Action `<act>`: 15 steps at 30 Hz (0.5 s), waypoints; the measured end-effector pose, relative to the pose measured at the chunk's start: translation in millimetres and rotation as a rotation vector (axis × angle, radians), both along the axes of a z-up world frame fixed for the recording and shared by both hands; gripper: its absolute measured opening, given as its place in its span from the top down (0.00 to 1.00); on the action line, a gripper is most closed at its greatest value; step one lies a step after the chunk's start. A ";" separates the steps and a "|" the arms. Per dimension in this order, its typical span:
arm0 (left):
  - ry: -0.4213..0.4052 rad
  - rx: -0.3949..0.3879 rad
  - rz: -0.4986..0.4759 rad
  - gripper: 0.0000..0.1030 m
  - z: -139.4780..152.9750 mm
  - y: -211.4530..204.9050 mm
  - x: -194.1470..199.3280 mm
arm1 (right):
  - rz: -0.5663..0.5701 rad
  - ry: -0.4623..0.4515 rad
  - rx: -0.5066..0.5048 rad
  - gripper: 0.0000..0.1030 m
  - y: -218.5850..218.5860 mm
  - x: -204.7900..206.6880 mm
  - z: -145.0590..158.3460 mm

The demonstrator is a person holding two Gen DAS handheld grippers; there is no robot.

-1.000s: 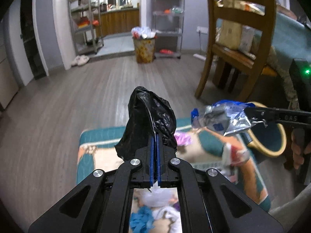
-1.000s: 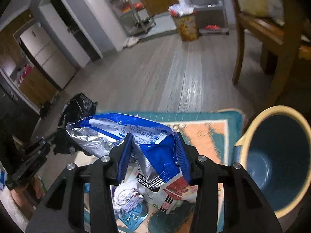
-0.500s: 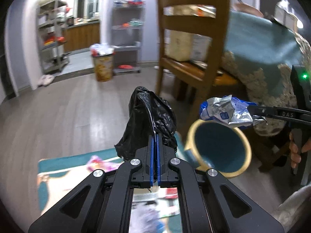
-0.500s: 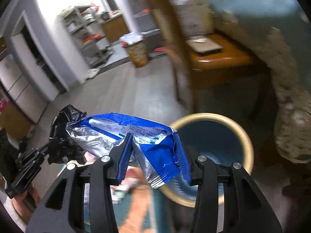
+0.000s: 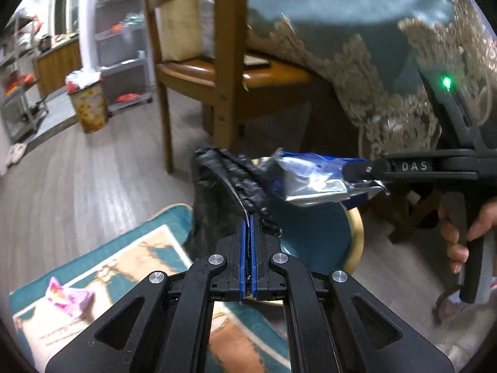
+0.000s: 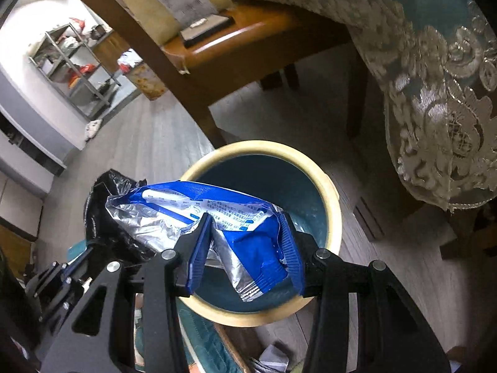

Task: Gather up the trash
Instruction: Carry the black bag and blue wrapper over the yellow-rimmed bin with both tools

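Note:
My left gripper (image 5: 248, 220) is shut on a crumpled black plastic bag (image 5: 226, 183) and holds it beside the bin. My right gripper (image 6: 245, 233) is shut on a blue and silver snack wrapper (image 6: 198, 211) right above the open mouth of a blue bin with a cream rim (image 6: 329, 192). The wrapper (image 5: 310, 177) and bin (image 5: 354, 233) also show in the left wrist view, with the right gripper (image 5: 366, 171) coming in from the right. The black bag (image 6: 102, 199) shows at the left of the right wrist view.
A patterned teal rug (image 5: 130, 273) with a pink wrapper (image 5: 70, 295) lies at lower left. A wooden chair (image 5: 223, 71) and a table with a lace-edged cloth (image 5: 372, 62) stand behind the bin. A full yellow bin (image 5: 90, 108) stands far off.
Both grippers have swung right, from over the rug to the blue bin. The snack wrapper now hangs over the bin's mouth and the black bag is close beside it.

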State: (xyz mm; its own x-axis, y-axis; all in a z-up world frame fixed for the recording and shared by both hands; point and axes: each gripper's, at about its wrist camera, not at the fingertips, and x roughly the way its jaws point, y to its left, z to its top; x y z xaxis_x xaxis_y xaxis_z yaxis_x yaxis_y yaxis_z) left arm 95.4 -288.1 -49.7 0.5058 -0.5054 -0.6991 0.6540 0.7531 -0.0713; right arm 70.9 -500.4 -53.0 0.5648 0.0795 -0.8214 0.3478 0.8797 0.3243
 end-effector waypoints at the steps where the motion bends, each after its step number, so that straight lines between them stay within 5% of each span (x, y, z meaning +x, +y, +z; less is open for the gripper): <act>1: 0.009 -0.003 0.000 0.96 -3.0 -2.0 1.9 | -0.006 0.013 -0.017 0.58 -0.1 3.3 -1.7; 8: 0.069 -0.036 0.001 0.96 -22.1 -14.6 13.7 | -0.151 0.010 0.046 0.58 -28.4 -1.2 -15.2; 15: 0.095 0.015 -0.036 0.96 -45.5 -23.1 9.4 | -0.175 -0.011 0.122 0.57 -30.4 -3.4 -24.6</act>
State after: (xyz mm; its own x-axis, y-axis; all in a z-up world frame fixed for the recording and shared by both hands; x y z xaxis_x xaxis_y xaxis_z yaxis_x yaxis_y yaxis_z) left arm 104.7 -311.1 -95.2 0.4187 -0.5115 -0.7504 0.6715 0.7306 -0.1234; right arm 67.5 -530.8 -77.7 0.5875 0.0779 -0.8055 0.4879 0.7600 0.4293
